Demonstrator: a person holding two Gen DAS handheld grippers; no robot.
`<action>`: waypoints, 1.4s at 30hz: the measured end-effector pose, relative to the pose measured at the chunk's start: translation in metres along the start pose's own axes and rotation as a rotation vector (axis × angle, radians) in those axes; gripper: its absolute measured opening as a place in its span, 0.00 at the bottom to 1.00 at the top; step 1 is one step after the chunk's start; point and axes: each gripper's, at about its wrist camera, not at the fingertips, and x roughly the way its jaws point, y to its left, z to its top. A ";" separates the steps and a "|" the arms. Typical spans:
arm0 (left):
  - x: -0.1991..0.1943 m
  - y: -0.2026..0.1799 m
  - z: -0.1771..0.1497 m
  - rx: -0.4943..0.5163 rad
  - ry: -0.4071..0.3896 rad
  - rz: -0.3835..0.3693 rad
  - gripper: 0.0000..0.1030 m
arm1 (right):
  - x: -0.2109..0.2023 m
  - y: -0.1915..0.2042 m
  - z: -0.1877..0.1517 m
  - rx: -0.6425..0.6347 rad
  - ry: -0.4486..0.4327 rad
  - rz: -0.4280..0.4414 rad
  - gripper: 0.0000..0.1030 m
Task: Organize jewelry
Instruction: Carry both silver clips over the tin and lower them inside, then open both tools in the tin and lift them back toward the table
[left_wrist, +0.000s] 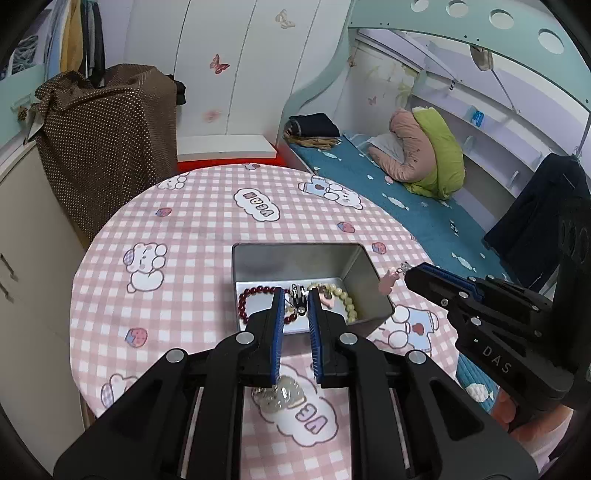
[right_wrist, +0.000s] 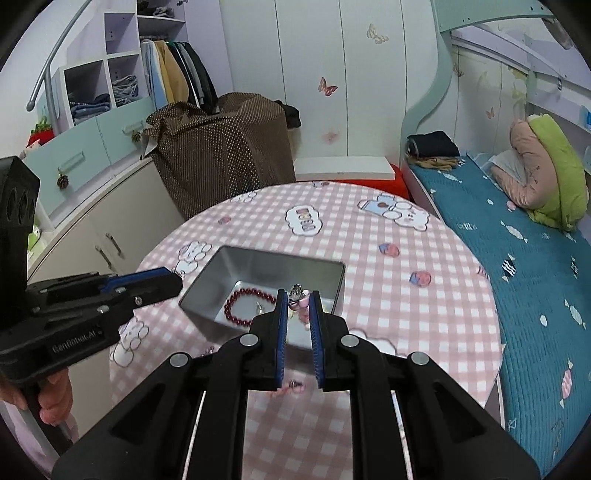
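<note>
Left hand-held gripper (left_wrist: 295, 291): jaws together, nothing held.
Right hand-held gripper (right_wrist: 298, 293): clamped on charm (right_wrist: 297, 295).
Tin (left_wrist: 360, 280): on worktop (left_wrist: 184, 221), holds bracelets.

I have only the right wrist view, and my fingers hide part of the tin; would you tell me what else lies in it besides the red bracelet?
Observer: A cream bead bracelet lies in the tin, along its right wall.
Operator: Thank you. Is anything left outside the tin?
Observer: A clear glassy piece shows on the near side of the tin, beneath the left gripper; I cannot tell whether it rests on the cloth.
Operator: And how does my charm look from the side?
Observer: The pink charm dangles below the tip of the right gripper, held by its silver clasp.
</note>
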 end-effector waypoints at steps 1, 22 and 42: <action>0.002 0.000 0.002 -0.001 0.001 -0.001 0.13 | 0.002 -0.001 0.003 0.001 -0.002 0.002 0.11; 0.064 0.010 0.018 -0.023 0.102 -0.004 0.13 | 0.056 -0.004 0.014 0.011 0.100 0.041 0.14; 0.035 0.018 0.018 -0.032 0.063 0.078 0.55 | 0.024 -0.024 0.015 0.063 0.049 -0.057 0.65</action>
